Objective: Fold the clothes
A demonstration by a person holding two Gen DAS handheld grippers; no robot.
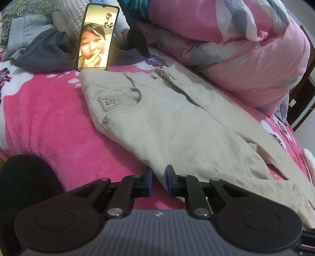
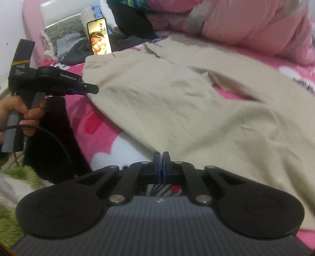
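beige trousers [image 1: 177, 126]: left gripper [image 1: 159, 177] parted at hem; right gripper [image 2: 161, 164] closed, only right view shows.

Left gripper [image 2: 92, 89]: black body, white "GenRobot.AI" lettering, blue-padded fingers [image 2: 75, 91], grey handle, black cable.

- phone [image 1: 96, 37], screen lit, propped upright
- pink duvet [image 1: 246, 45], bunched behind
- pink blanket [image 1: 49, 118] covering the bed
- grey knit [image 1: 72, 17] behind the phone
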